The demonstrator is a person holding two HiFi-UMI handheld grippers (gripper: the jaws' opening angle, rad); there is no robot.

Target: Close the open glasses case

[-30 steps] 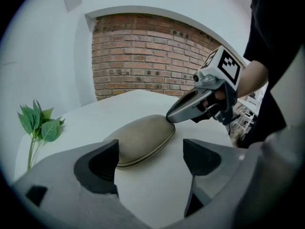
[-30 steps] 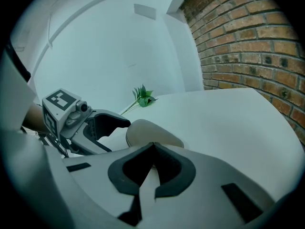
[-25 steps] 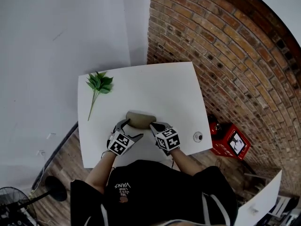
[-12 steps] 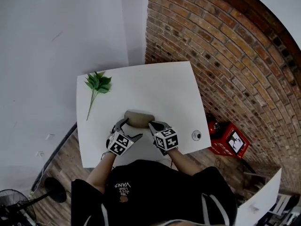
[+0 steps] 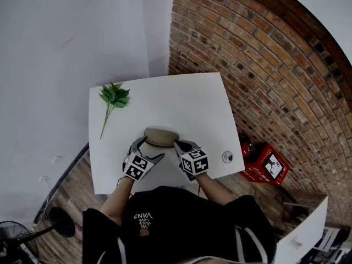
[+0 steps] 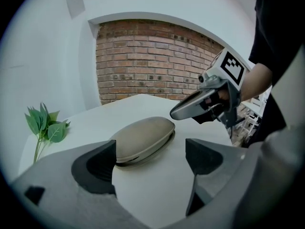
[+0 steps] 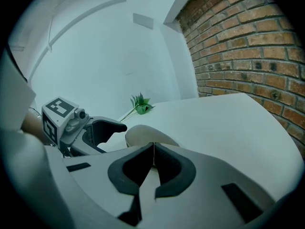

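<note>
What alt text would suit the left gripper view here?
A tan glasses case, apparently closed, lies on a white table beyond the left gripper's wide-open jaws. The right gripper, jaws shut, hovers by its far end; a leafy sprig lies left, a brick wall behind.

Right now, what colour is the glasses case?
Beige-tan glasses case, clearest in the left gripper view.

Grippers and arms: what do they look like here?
The left gripper and right gripper are light grey with dark jaw pads. Each carries a cube of black-and-white square markers. The person wears a black short-sleeved top with pale print.
</note>
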